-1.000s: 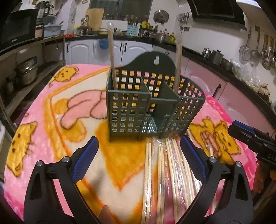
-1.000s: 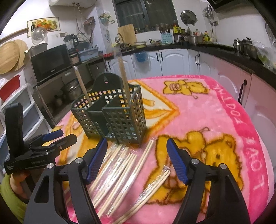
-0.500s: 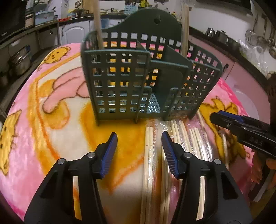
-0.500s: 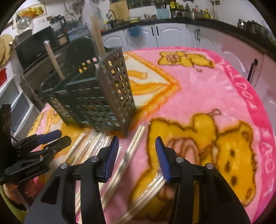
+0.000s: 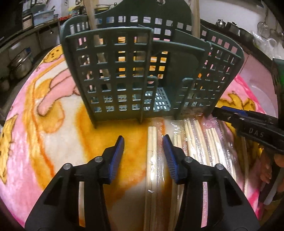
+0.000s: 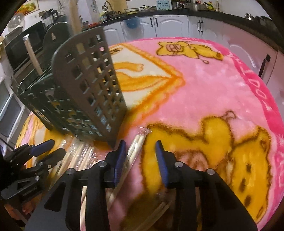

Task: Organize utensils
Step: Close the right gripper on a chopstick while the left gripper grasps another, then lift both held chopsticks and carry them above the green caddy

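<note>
A dark green lattice utensil holder (image 5: 142, 71) stands on the pink blanket, with two wrapped chopstick pairs upright in it (image 5: 90, 16). Several plastic-wrapped chopstick pairs (image 5: 195, 135) lie in front of it. My left gripper (image 5: 143, 144) is open and low over the blanket, with the leftmost wrapped pair (image 5: 152, 142) between its fingers. My right gripper (image 6: 140, 147) is open and low, with another wrapped pair (image 6: 136, 144) just inside its left finger. The holder also shows in the right wrist view (image 6: 85, 88). Each gripper shows in the other's view: the right gripper (image 5: 248, 124) and the left gripper (image 6: 35, 152).
The pink cartoon blanket (image 6: 213, 85) covers the table. Kitchen cabinets (image 6: 170, 24) and counters ring the room behind. A shelf with metal pots (image 5: 19, 65) stands at the left. The table edge drops off at the right (image 6: 276, 92).
Both grippers have moved forward and down toward the chopsticks, and their fingers have narrowed. The holder now looms larger in both views.
</note>
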Tool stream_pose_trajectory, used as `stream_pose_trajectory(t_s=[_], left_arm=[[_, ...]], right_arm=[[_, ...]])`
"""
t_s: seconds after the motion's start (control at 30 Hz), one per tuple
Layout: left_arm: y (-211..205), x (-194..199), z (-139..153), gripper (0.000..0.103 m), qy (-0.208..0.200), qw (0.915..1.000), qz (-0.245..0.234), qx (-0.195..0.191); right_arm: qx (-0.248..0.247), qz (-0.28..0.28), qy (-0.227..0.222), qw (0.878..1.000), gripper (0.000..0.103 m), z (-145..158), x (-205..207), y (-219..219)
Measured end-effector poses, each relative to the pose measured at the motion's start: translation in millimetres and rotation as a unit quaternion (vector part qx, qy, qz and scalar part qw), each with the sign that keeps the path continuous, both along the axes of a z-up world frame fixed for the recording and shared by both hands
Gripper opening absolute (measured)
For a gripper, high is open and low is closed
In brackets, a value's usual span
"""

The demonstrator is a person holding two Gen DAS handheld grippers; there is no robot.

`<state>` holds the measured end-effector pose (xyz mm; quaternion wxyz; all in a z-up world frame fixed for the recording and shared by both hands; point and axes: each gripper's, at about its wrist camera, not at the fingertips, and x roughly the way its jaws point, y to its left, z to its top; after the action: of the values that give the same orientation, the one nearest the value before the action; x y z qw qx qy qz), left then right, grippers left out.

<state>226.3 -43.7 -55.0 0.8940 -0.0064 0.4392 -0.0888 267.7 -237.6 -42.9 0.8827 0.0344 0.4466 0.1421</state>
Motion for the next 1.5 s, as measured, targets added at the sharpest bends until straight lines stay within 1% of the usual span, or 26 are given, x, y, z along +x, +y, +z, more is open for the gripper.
stream_pose_trajectory(t_s=[0.07, 0.1, 0.17, 0.2, 0.33, 0.4, 0.47, 0.6, 0.63, 0.67, 0.73, 0.77, 0.83, 0.9, 0.93, 1.1, 1.23, 1.5], left_arm=[[3.1, -0.4, -0.3, 0.033, 0.001, 1.0000, 0.004, -0.006], [6.3, -0.9, -0.1, 0.033, 0.003, 0.9999, 0.006, -0.012], [12.4, -2.4, 0.8, 0.033, 0.004, 0.9997, 0.010, -0.020], [15.4, -3.0, 1.2, 0.033, 0.004, 0.9996, 0.012, -0.025], [35.8, -4.8, 3.2, 0.033, 0.004, 0.9985, 0.030, -0.045], [45.5, -3.3, 3.1, 0.033, 0.009, 0.9980, 0.037, -0.051], [49.3, -0.4, 2.8, 0.033, 0.011, 0.9978, 0.039, -0.052], [48.8, 2.0, 2.4, 0.033, 0.013, 0.9984, 0.036, -0.043], [45.8, 3.2, 1.9, 0.028, 0.013, 0.9985, 0.035, -0.040], [45.0, 2.9, 1.8, 0.020, 0.012, 0.9988, 0.032, -0.035], [39.0, 4.2, 1.1, 0.016, 0.012, 0.9991, 0.027, -0.032], [37.5, 4.1, 0.3, 0.010, 0.013, 0.9991, 0.024, -0.031], [39.9, 2.9, 1.2, 0.006, 0.015, 0.9990, 0.023, -0.036], [49.4, 0.4, 3.6, 0.004, 0.023, 0.9973, 0.024, -0.065], [51.7, 1.0, 4.9, 0.004, 0.023, 0.9968, 0.025, -0.072], [65.0, -16.5, 30.6, 0.003, -0.013, 0.9947, 0.033, -0.096], [69.6, -34.3, 59.0, 0.003, -0.060, 0.9920, 0.034, -0.107], [73.7, -55.4, 105.6, 0.003, -0.129, 0.9826, 0.039, -0.128]], right_arm=[[-0.001, -0.004, 0.000, 1.000, 0.023, -0.5, -0.2, -3.1], [-0.001, -0.005, 0.001, 1.000, 0.021, -1.0, -0.6, -4.9], [0.004, -0.005, 0.001, 1.000, 0.019, -1.3, -1.9, -7.6], [0.006, -0.008, 0.000, 1.000, 0.016, -0.9, -3.1, -9.5], [0.037, -0.026, -0.007, 0.999, 0.007, 2.3, -7.8, -22.7], [0.055, -0.033, -0.011, 0.998, 0.006, 5.7, -11.7, -29.5], [0.075, -0.036, -0.026, 0.996, 0.006, 13.8, -18.6, -34.5], [0.089, -0.026, -0.055, 0.994, 0.006, 32.5, -33.5, -32.4], [0.089, -0.024, -0.059, 0.994, 0.006, 35.7, -35.9, -31.4], [0.090, -0.020, -0.065, 0.994, 0.006, 39.8, -39.7, -29.6], [0.095, -0.016, -0.072, 0.993, 0.006, 46.0, -45.6, -26.3], [0.096, -0.012, -0.076, 0.992, 0.006, 49.9, -49.3, -24.3], [0.096, -0.008, -0.086, 0.992, 0.006, 56.6, -53.5, -20.0], [0.099, -0.001, -0.102, 0.990, 0.006, 65.9, -60.1, -14.7], [0.099, 0.002, -0.110, 0.989, 0.006, 70.0, -62.3, -12.3], [0.103, 0.024, -0.150, 0.983, 0.006, 95.8, -79.9, 2.9], [0.105, 0.038, -0.180, 0.977, 0.006, 114.0, -94.2, 11.5], [0.111, 0.054, -0.226, 0.966, 0.006, 144.8, -117.8, 21.8]])
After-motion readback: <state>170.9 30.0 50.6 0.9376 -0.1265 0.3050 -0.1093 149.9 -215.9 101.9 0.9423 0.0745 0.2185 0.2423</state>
